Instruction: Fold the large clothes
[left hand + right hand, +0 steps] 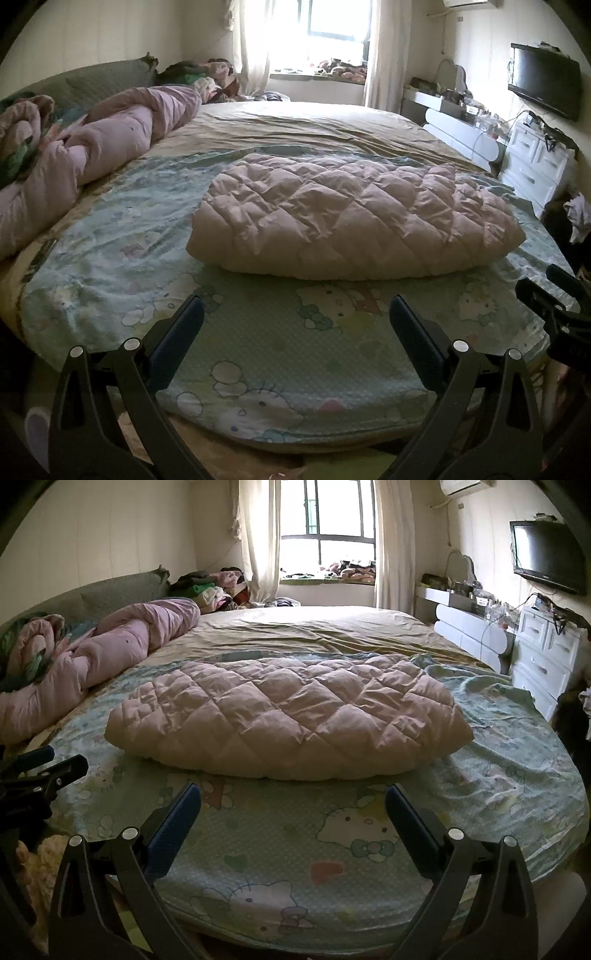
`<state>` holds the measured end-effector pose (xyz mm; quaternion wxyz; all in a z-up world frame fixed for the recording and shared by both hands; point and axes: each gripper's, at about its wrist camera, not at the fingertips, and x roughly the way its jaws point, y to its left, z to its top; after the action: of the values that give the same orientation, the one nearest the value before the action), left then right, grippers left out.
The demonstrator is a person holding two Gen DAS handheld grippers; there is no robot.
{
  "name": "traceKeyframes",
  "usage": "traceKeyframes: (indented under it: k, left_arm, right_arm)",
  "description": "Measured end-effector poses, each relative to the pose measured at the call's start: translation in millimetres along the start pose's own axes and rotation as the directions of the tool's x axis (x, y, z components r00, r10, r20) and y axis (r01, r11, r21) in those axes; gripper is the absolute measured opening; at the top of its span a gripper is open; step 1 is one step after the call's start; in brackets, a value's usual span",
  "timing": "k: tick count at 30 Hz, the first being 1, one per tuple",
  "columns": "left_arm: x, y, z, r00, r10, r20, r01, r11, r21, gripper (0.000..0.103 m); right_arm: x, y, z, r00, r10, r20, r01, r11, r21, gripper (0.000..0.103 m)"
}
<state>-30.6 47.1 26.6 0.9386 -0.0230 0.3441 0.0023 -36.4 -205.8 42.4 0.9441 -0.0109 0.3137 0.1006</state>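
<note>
A pale pink quilted garment (351,218) lies folded into a thick flat bundle on the cartoon-print bedsheet (258,343). It also shows in the right wrist view (291,720). My left gripper (295,306) is open and empty, hovering over the sheet just short of the bundle's near edge. My right gripper (293,794) is open and empty too, also just short of the near edge. The right gripper's fingers show at the right edge of the left wrist view (554,295). The left gripper's fingers show at the left edge of the right wrist view (48,771).
A rolled pink duvet (92,147) lies along the bed's left side, against a grey headboard (122,590). A heap of clothes (214,589) sits at the far corner by the window. White drawers (543,657), a desk and a wall TV (546,554) stand at the right.
</note>
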Motion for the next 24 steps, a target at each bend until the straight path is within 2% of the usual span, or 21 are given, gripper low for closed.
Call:
traceKeyframes:
  k: [24]
  left_arm:
    - [-3.2, -0.6, 2.1, 1.0, 0.011, 0.004, -0.011, 1.0, -0.01, 0.094]
  right_arm:
    - [0.0, 3.4, 0.5, 1.0, 0.001, -0.007, -0.001, 1.0, -0.005, 0.099]
